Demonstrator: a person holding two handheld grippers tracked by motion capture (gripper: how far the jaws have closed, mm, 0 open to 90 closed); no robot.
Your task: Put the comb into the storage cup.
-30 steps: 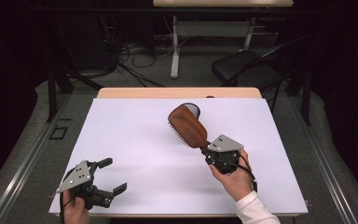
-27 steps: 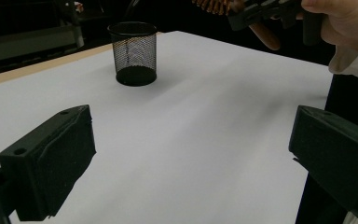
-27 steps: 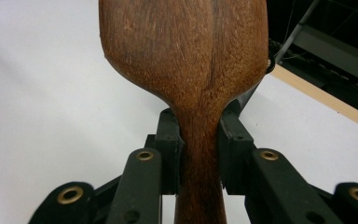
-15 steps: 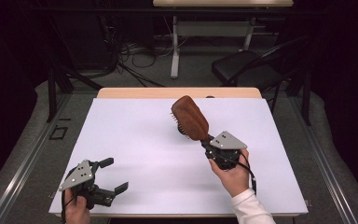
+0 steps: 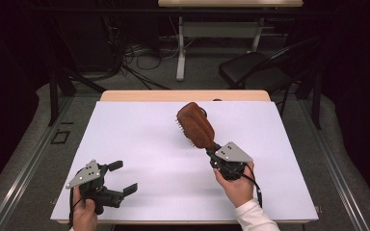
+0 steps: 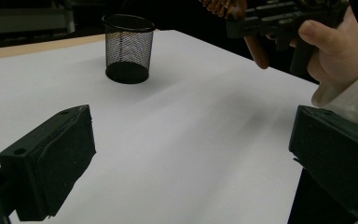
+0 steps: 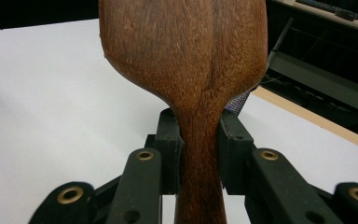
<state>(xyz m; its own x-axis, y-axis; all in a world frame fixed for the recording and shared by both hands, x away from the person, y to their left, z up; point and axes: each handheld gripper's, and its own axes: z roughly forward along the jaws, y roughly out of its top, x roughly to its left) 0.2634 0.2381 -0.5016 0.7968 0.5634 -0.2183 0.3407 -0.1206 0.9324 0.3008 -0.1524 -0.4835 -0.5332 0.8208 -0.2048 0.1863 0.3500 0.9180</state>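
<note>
Just short of the cup [image 6: 127, 48], keep the right gripper [image 5: 218, 155] clamped on the brush [image 5: 195, 125] handle; lower it handle-first.

I see the white table top [image 5: 149, 139] lit brightly and evenly from above, soft faint shadows on it, the room behind dark, and my close jaws slightly blurred.

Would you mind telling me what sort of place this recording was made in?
Probably a lab or studio set up for recording. A white-topped table stands in a dark room, loose cables trail over the floor behind it, and beyond are a black chair and the legs of another desk.
</note>
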